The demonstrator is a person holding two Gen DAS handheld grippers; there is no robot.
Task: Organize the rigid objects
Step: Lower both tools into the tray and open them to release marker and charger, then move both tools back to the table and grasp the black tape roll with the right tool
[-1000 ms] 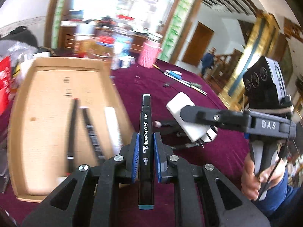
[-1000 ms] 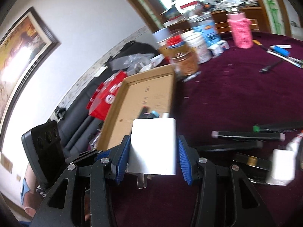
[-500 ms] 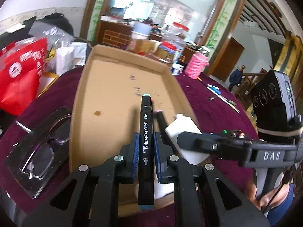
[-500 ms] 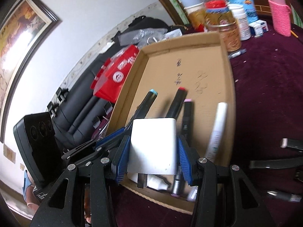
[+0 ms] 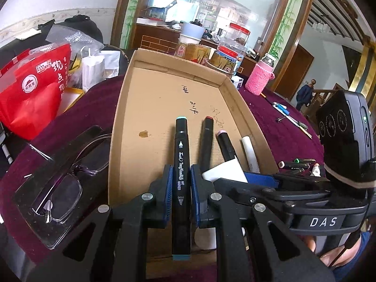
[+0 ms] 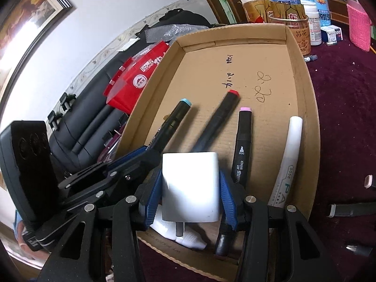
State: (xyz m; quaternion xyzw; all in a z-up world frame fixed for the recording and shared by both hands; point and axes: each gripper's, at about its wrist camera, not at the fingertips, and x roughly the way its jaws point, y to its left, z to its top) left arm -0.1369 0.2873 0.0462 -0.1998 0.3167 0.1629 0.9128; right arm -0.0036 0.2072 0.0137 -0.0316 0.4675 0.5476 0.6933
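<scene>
My left gripper (image 5: 180,171) is shut on a black art marker with a teal cap (image 5: 181,145), held lengthwise over the near end of a shallow cardboard tray (image 5: 150,98). Beside it, my right gripper (image 6: 190,181) is shut on a white plug-in charger (image 6: 190,185), also above the tray's near end. On the tray floor lie a red-capped marker (image 6: 221,115), a pink-capped marker (image 6: 243,145), a white paint pen (image 6: 289,159) and a small white tube (image 6: 188,237) under the charger.
Left of the tray, glasses lie in a clear case (image 5: 58,183) near a red bag (image 5: 30,94). Jars (image 5: 225,58) and a pink-sleeved bottle (image 5: 260,80) stand behind it. Loose markers (image 6: 352,209) lie on the maroon cloth (image 6: 340,94) to the right.
Both grippers have swung from above the maroon cloth to above the tray's near end and sunk a little. Each keeps its hold on its object.
</scene>
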